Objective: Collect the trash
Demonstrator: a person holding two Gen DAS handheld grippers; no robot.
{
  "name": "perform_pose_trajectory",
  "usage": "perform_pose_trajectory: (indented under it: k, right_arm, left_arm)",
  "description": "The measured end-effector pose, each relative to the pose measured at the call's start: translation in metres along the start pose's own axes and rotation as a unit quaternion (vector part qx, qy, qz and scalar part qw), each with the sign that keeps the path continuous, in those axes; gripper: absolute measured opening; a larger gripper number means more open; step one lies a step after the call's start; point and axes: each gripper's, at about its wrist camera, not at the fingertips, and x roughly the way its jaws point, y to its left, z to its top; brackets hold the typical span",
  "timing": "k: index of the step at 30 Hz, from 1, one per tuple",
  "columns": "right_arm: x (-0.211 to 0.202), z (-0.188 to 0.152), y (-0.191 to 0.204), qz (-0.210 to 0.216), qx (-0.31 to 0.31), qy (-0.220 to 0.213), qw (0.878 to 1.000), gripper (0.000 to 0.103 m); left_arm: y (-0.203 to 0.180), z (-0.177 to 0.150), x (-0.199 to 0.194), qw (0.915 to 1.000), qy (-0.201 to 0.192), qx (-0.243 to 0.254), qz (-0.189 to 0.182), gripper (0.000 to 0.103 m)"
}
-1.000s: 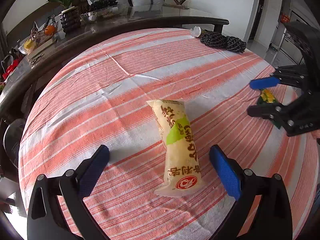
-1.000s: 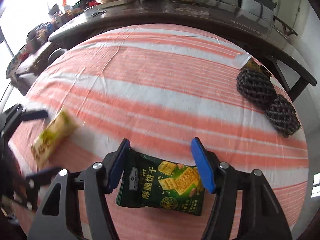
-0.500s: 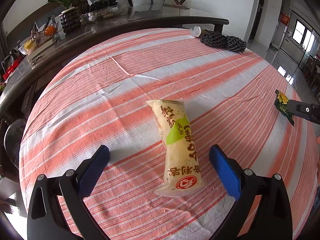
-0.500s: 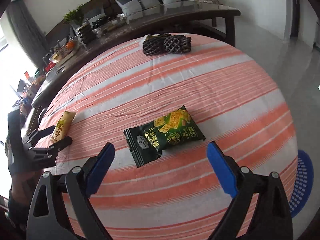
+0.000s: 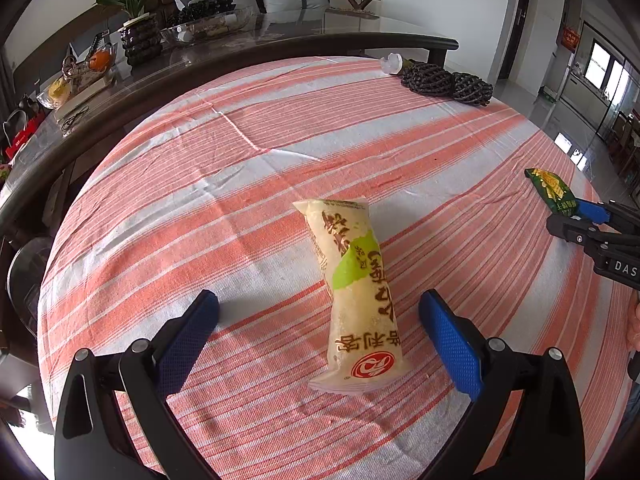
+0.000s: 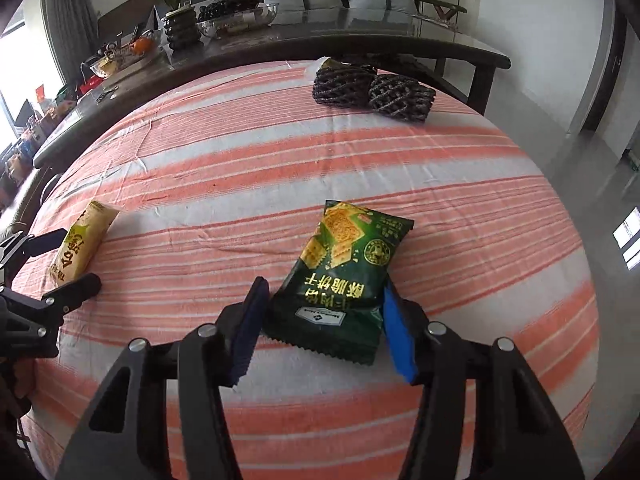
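**Both tongs over wrappers, right pair closing on the green bag**

Left tongs (image 5: 318, 322): spread wide, released. Blue textured pads (image 5: 452, 346) sit well apart on either side of the cream wrapper (image 5: 356, 296). No contact visible. Wrapper is a long, puffy plastic tube with crimped ends, green patch mid-body, red round logo at the near end. It lies flat on the surface (image 5: 240, 184), near end between the pads, slightly angled.

Right tongs (image 6: 322, 320): narrowed around the near end of the green bag (image 6: 344, 276). Both pads look to be touching the bag's side edges, film bulging a bit between them. Cannot tell whether it is firmly clamped. Bag is glossy dark-green foil, flat pillow shape, serrated seal at the near edge, cracker print on top. It rests on the surface near the right edge.

Cloth: woven cotton, orange and white stripes, some creases, draped over a round top.

Far edge: two black mesh rolls (image 6: 372, 88), coarse netting, cylindrical, side by side and touching. A small white crumpled piece (image 5: 391, 64) just beside them.

Behind: dark glossy counter (image 6: 360, 32) with a ribbed pot and plant (image 6: 178, 16).
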Motion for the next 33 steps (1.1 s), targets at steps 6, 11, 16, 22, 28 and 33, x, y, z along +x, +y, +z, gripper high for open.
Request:
perform_pose_trajectory:
  k: [6,11,16,22,28,33]
  right_arm:
    - [-0.02,-0.036,-0.027,-0.011,-0.009,-0.003,1.0,0.089]
    - [-0.024,-0.04,-0.028,-0.006,-0.007,-0.001,1.0,0.093]
    - [-0.021,-0.04,-0.026,-0.008,-0.009,0.003,1.0,0.097]
    - [-0.021,-0.04,-0.026,-0.007,-0.009,0.003,1.0,0.097]
    - [-0.021,-0.04,-0.026,-0.007,-0.008,0.003,1.0,0.097]
    - [-0.028,-0.044,-0.031,0.011,-0.005,0.018,1.0,0.097]
  left_arm:
    - [0.0,0.0,0.0,1.0,0.0,0.0,0.001,0.099]
    - [0.0,0.0,0.0,1.0,0.0,0.0,0.001,0.099]
    - [0.0,0.0,0.0,1.0,0.0,0.0,0.001,0.099]
    - [0.0,0.0,0.0,1.0,0.0,0.0,0.001,0.099]
    - [0.0,0.0,0.0,1.0,0.0,0.0,0.0,0.098]
    - [0.016,-0.001,-0.009,0.9964,0.004,0.01,-0.084,0.098]
